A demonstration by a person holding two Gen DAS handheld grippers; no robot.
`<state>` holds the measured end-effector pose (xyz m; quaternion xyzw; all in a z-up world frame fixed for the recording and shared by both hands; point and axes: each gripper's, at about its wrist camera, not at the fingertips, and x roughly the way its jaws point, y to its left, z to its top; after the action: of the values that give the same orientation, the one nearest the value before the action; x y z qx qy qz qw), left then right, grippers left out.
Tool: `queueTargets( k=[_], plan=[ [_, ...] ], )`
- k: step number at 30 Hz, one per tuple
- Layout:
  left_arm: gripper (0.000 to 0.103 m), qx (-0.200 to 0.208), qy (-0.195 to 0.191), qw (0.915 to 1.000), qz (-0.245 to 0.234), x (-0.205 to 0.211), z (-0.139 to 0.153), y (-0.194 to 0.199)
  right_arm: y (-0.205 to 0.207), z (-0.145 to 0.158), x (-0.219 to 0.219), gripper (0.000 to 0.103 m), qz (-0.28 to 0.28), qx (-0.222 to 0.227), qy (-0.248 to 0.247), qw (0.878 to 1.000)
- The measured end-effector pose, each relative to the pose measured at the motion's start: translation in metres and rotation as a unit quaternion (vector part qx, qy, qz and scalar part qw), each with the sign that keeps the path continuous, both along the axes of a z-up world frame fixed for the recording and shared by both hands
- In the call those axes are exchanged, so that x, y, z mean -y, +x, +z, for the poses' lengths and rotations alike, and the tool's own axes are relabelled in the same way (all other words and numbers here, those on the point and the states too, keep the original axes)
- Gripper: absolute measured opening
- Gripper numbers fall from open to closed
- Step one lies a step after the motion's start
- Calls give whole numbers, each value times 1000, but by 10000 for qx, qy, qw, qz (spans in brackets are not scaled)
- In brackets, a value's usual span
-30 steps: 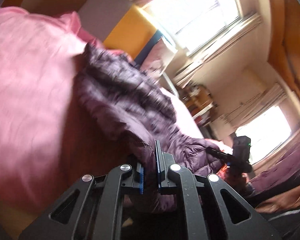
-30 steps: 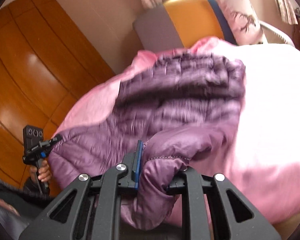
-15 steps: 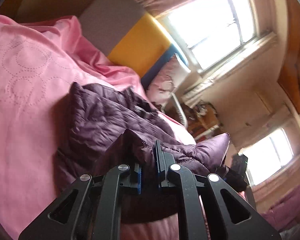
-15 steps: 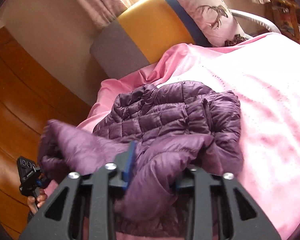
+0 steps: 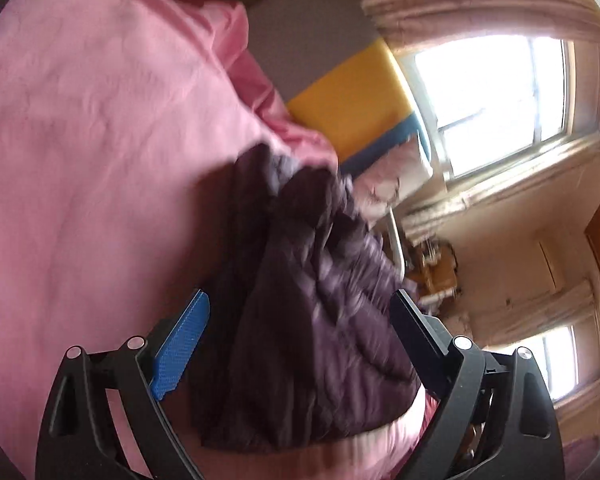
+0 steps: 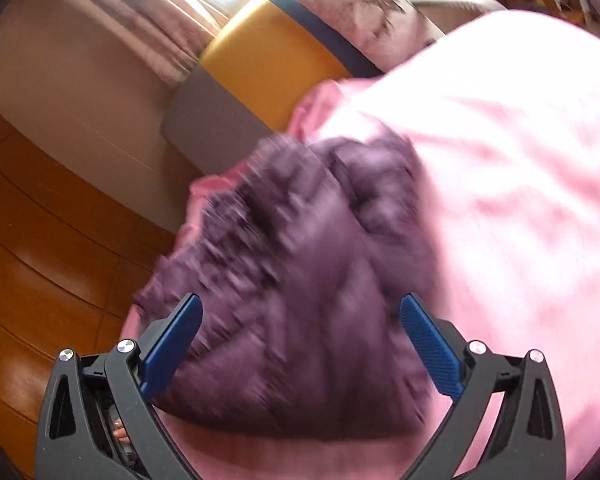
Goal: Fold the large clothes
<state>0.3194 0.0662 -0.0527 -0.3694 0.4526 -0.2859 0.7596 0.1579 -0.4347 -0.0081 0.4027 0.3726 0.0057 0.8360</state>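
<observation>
A purple quilted puffer jacket lies bunched on a pink bedspread. In the left wrist view my left gripper has its jaws opening wide; the jacket lies between and beyond them, and the blue pad presses on nothing. In the right wrist view the same jacket lies heaped on the pink bedspread. My right gripper also has its jaws opening wide over the jacket, its blue pads clear of the fabric. Both views are blurred by motion.
A grey, yellow and blue headboard and a patterned pillow stand at the bed's far end. Bright windows with curtains are behind. Wooden wardrobe panels rise beside the bed. A cluttered shelf is by the far wall.
Both grippers were shut on folds of the jacket and have let go, jaws now spread wide. The jacket has dropped onto the bedspread in a heap. Both views have rolled and sunk.
</observation>
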Motion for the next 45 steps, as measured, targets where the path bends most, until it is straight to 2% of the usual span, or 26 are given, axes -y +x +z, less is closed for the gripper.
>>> queueTargets(
  k=[2, 3, 4, 5, 6, 7, 8, 11, 15, 20, 21, 24, 25, 26, 28, 29, 32, 35, 36, 38, 40, 41, 42, 43, 44, 45],
  plan=[
    [87, -160, -197, 9994, -251, 8, -16, -10, -7, -29, -9, 95, 40, -368, 123, 9992],
    [82, -233, -230, 9988, -372, 15, -23, -14, -9, -35, -14, 83, 41, -416, 27, 9991],
    [67, -251, -149, 9985, -456, 22, -29, -18, -11, -37, -18, 68, 2, -416, -132, 9990],
    [53, -219, -20, 9985, -508, 27, -32, -21, -11, -37, -20, 59, 16, -402, -101, 9991],
    [45, -183, 43, 9983, -559, 31, -33, -23, -11, -37, -22, 42, 58, -378, 104, 9992],
    [31, -158, 45, 9980, -613, 33, -32, -27, -11, -33, -24, 35, 86, -351, 124, 9993],
    [20, -104, 88, 9980, -623, 33, -29, -30, -12, -28, -27, 33, 129, -313, -4, 9994],
    [11, 83, 214, 9974, -686, 33, -18, -42, -21, -16, -34, 30, 379, -248, -104, 9989],
    [9, 198, 186, 9971, -717, 24, -8, -67, -51, -1, -43, 30, 869, -189, -206, 9958],
    [9, 230, 210, 9960, -833, -2, 0, -139, -100, 12, -57, 30, 1483, -396, -542, 9867],
    [9, 260, 282, 9954, -880, -6, 2, -153, -108, 15, -61, 33, 1586, -465, -609, 9844],
    [11, 207, 480, 9936, -999, -15, 7, -188, -121, 31, -65, 53, 1653, -512, -1084, 9789],
    [23, 166, 628, 9932, -964, -18, 9, -199, -122, 41, -63, 58, 1600, -428, -1247, 9783],
    [47, 119, 741, 9934, -865, -23, 12, -203, -119, 49, -64, 61, 1541, -350, -1422, 9771],
    [77, -14, 844, 9958, -358, -39, 18, -204, -115, 71, -70, 65, 1425, -105, -2025, 9688],
    [77, 9, 912, 9958, -55, -48, 24, -201, -112, 81, -77, 65, 1376, 10, -2256, 9645],
    [77, 344, 951, 9946, 241, -58, 43, -187, -82, 91, -95, 64, 1349, 254, -2932, 9462],
    [77, 609, 1350, 9880, 435, -50, 61, -163, -45, 78, -119, 60, 1602, 186, -3513, 9223],
    [77, 670, 1505, 9851, 484, -43, 67, -156, -33, 67, -125, 56, 1648, 22, -3703, 9142],
    [77, 827, 1600, 9833, 245, -36, 74, -147, -8, 45, -129, 46, 1711, -312, -3908, 9039],
    [77, 918, 1617, 9826, 66, -18, 70, -133, 6, 24, -131, 22, 1805, -530, -3844, 9038],
    [77, 901, 1591, 9831, -89, -11, 66, -126, 7, 23, -131, 19, 1791, -529, -3893, 9020],
    [73, 862, 1588, 9834, -182, -9, 60, -122, 2, 23, -129, 15, 1770, -498, -3943, 9004],
    [58, 769, 1644, 9829, -318, -1, 53, -115, -1, 27, -129, 12, 1721, -462, -3978, 9000],
    [39, 769, 1704, 9814, -430, -3, 44, -120, -6, 31, -128, 12, 1665, -425, -3998, 9004],
    [32, 830, 1819, 9784, -523, 2, 44, -121, -10, 33, -127, 11, 1606, -384, -3991, 9019]
  ],
)
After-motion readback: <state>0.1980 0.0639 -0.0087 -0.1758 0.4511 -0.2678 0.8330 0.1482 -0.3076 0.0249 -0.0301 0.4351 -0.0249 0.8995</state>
